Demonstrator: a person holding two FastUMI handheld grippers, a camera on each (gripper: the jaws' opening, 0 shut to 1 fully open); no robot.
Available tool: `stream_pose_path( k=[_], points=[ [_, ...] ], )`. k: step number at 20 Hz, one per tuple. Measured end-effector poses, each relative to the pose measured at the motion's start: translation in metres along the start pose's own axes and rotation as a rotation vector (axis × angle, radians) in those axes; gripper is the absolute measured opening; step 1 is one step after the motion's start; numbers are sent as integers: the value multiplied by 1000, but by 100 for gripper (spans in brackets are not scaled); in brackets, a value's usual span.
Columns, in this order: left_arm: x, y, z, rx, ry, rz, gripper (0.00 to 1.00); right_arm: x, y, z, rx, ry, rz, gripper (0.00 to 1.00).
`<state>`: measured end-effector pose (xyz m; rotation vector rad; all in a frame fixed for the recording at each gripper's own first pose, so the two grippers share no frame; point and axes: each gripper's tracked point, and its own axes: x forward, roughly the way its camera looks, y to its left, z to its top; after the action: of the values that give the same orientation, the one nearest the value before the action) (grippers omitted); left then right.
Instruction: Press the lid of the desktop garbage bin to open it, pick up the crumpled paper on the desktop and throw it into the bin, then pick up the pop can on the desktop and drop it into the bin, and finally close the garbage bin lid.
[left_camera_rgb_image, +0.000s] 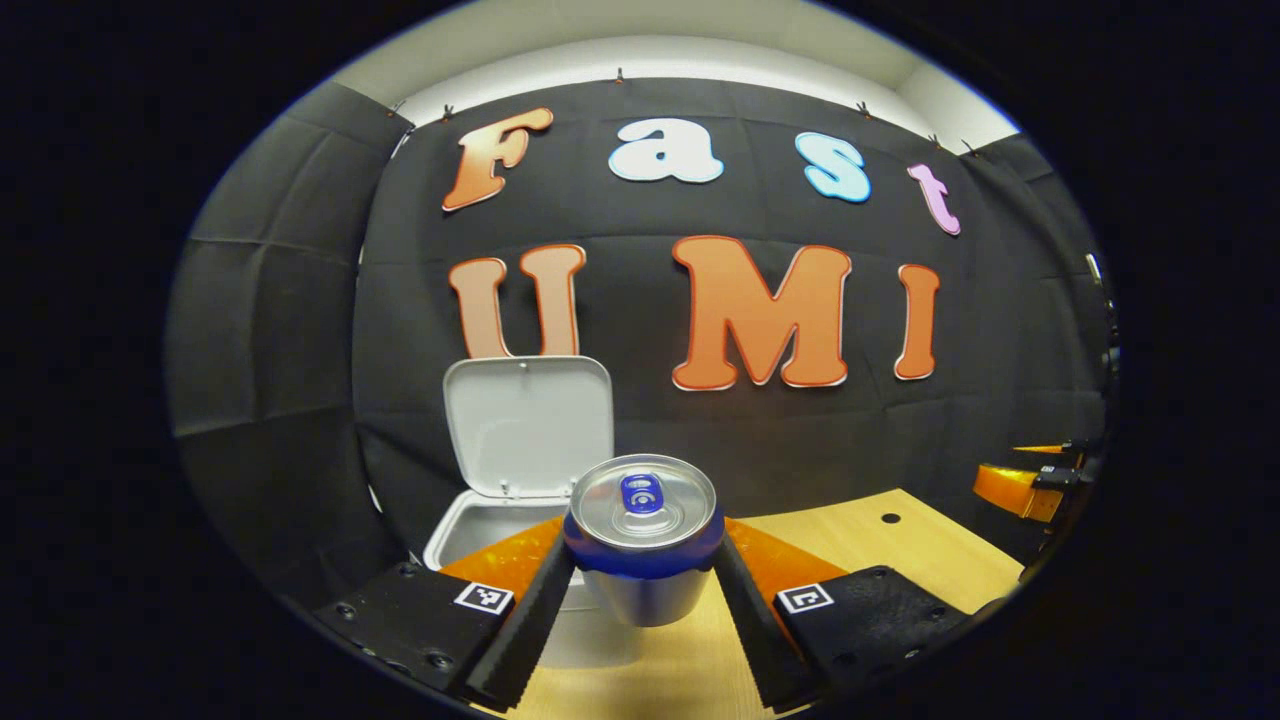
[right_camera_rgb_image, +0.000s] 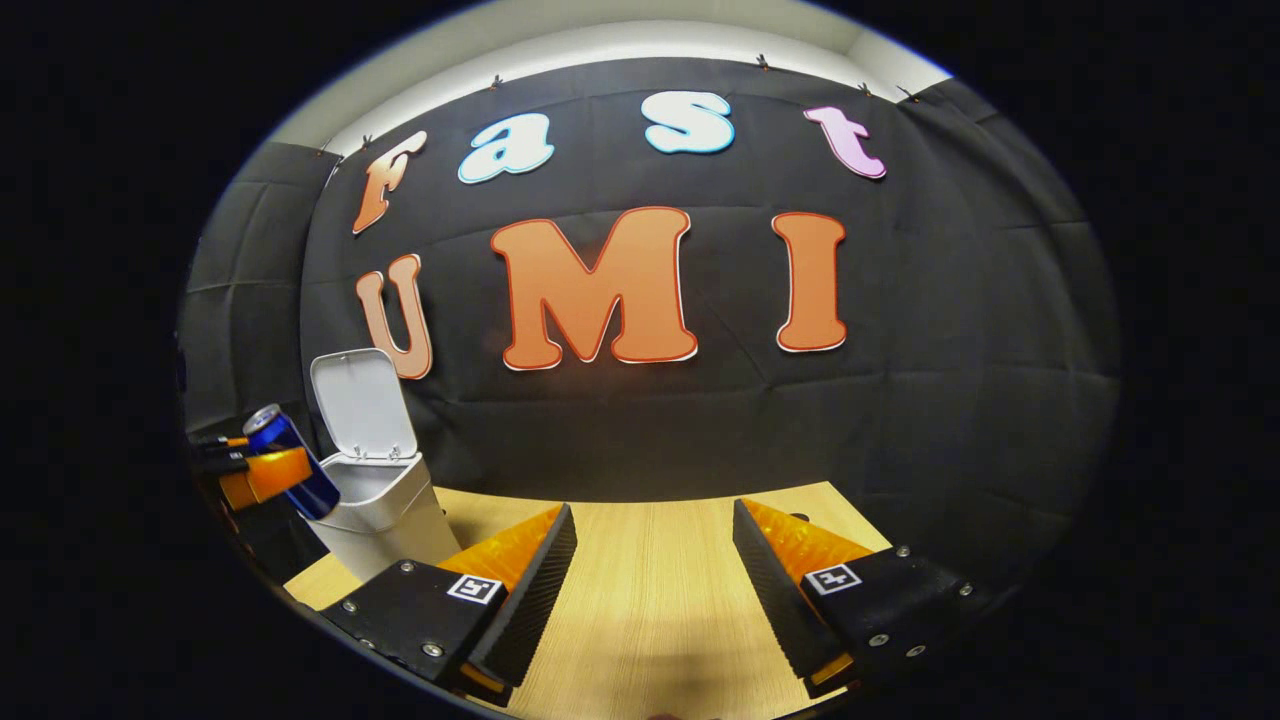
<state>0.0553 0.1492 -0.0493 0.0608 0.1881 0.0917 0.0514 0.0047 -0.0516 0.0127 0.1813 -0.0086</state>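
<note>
Here our left gripper (left_camera_rgb_image: 642, 590) clamps the pop can (left_camera_rgb_image: 642, 535) upright between both fingers, raised off the table (left_camera_rgb_image: 900, 545), just before the garbage bin (left_camera_rgb_image: 480, 530) with its lid (left_camera_rgb_image: 528, 425) up. Our right gripper (right_camera_rgb_image: 650, 590) hangs parted, holding nothing.

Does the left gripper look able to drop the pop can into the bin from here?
Probably yes: the left gripper holds the pop can, the lid stands open, nothing blocks the bin.

Blue-and-silver pop can (left_camera_rgb_image: 642, 540), white bin (right_camera_rgb_image: 385, 515), seemingly pale wood-grain desktop (right_camera_rgb_image: 650, 590).
</note>
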Motion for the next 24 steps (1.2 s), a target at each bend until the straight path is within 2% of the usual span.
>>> stream_pose_path(
  k=[6, 12, 17, 24],
  points=[
    [31, 60, 13, -39, -15, 47, 81, 5, -3, 0, -10, 2, -12, 94],
    [87, 82, -6, -38, 18, 40, 80, 3, -24, -5, -7, 16, -72, 94],
    [139, 91, -47, -28, 82, 43, 81, 3, -32, -11, 8, 32, -112, 94],
    [147, 94, -38, -13, 40, 60, 84, 1, -38, -12, 8, 36, -136, 94]
  ],
)
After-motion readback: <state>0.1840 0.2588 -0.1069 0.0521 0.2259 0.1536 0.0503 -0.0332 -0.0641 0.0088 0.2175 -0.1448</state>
